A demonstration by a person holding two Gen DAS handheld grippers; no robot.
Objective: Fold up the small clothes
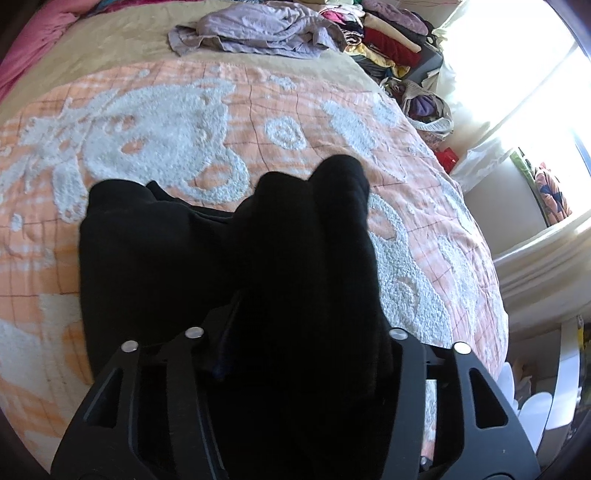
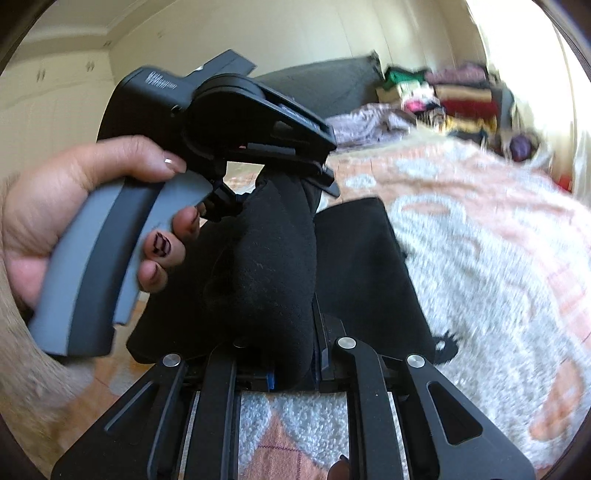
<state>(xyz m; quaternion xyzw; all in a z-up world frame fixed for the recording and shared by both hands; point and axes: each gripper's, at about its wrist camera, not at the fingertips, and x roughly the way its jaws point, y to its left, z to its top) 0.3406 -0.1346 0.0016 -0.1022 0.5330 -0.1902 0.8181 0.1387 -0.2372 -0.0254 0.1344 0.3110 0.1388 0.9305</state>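
We are working over the bed (image 1: 258, 107), which is wearing an orange blanket (image 1: 424, 184) with white tufted figures; every position below is being given relative to that blanket. The black garment (image 1: 155, 266) is lying partly on the near half of the blanket, with a bunched fold rising off it; in the left wrist view that fold is draping over the left gripper (image 1: 295, 314) and hiding its fingertips; the linkage is sitting narrow and cloth is filling the space between the arms, so we are reading the jaws as clenched on the black garment. In the right wrist view the left gripper (image 2: 325, 173) is hanging above the blanket, cloth bunching beneath its nose, while the left hand (image 2: 66, 206) is squeezing its grey trigger. The right gripper (image 2: 291, 332) is sitting low at the blanket's near edge; its fingers are closing in on the same black fold, gripping it. At the blanket's far edge a lilac garment (image 1: 258, 33) is lying crumpled; beyond the far right corner a stack of folded clothes (image 1: 391, 40) is standing.
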